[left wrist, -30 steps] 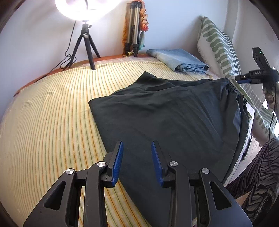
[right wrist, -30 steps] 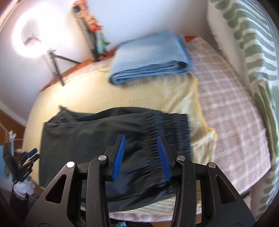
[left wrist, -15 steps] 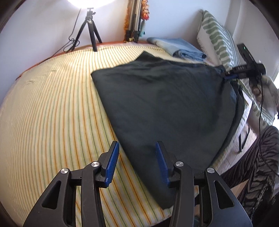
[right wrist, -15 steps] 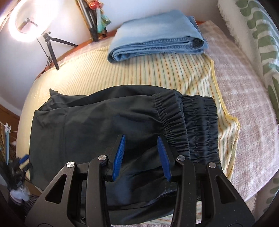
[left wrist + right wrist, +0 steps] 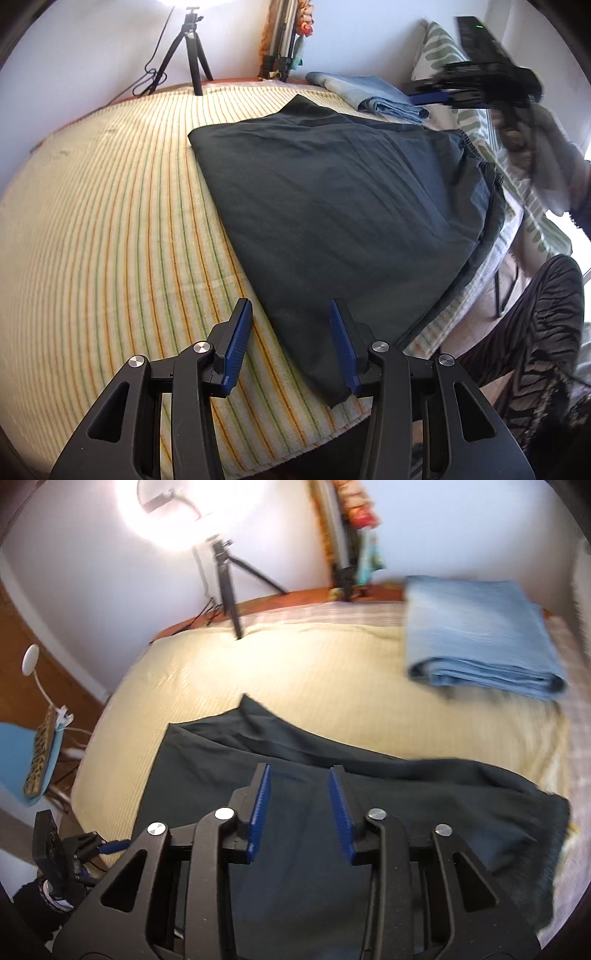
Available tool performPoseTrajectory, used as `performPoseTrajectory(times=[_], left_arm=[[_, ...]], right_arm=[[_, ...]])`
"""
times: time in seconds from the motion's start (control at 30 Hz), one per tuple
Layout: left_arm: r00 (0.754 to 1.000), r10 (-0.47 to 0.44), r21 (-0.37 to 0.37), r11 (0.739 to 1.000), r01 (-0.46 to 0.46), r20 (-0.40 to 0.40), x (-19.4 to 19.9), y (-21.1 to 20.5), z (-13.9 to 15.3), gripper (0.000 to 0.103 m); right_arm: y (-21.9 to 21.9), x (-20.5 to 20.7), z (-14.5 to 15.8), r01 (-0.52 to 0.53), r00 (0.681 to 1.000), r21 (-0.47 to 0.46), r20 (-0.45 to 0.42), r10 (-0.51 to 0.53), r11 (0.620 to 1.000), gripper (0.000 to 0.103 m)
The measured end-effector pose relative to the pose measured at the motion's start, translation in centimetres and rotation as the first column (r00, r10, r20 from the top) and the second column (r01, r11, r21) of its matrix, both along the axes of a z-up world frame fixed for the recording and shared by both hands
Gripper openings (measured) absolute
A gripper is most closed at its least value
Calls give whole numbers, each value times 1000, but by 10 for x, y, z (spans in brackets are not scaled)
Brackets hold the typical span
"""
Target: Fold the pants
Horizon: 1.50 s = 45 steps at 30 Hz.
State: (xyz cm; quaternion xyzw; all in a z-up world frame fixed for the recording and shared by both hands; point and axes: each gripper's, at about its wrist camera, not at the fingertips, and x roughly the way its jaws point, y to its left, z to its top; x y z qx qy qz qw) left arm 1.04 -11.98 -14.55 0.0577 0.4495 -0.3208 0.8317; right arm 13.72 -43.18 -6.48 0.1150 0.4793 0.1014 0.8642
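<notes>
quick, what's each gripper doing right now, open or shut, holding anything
Left gripper: open, holding nothing, at the near corner of the dark pants.
Right gripper: open, holding nothing, above the pants.

Glaring ring light [image 5: 173, 513], motion blur

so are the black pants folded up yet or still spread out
Spread out: the black pants lie flat across the striped bedspread, unlike the folded jeans.
</notes>
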Motion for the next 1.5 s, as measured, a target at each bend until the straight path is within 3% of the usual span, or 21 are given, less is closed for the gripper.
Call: performPoseTrajectory(times=[0.17, 0.3, 0.63, 0.93, 1.0, 1.1, 1.27, 1.5], left_arm=[[999, -27, 26, 999, 26, 26, -10, -3, -1, 42], [999, -34, 21, 999, 34, 23, -12, -2, -2, 42], [998, 0, -89, 996, -6, -69, -5, 13, 1, 42], [990, 39, -187, 980, -64, -135, 3, 22, 2, 42], [985, 50, -205, 975, -84, -165, 7, 24, -1, 42], [974, 74, -247, 961, -127, -213, 12, 29, -7, 42], [961, 104, -312, 932, -184, -256, 18, 35, -13, 42], [954, 112, -364, 907, -213, -278, 20, 34, -15, 40]], right_arm=[[39, 40, -30, -57, 997, 56, -50, 60, 997, 33], [57, 66, -49, -75, 995, 44, -69, 78, 996, 33], [62, 105, -82, -25, 990, -1, -136, 24, 1000, 33], [85, 92, -49, -65, 993, -9, -98, 63, 998, 36], [98, 85, -40, -101, 991, -7, -91, 100, 995, 45], [119, 75, -31, -152, 984, -2, -91, 151, 988, 52], [158, 69, -27, -203, 971, -5, -128, 201, 979, 59], [213, 68, -45, -257, 938, -25, -247, 243, 966, 59]])
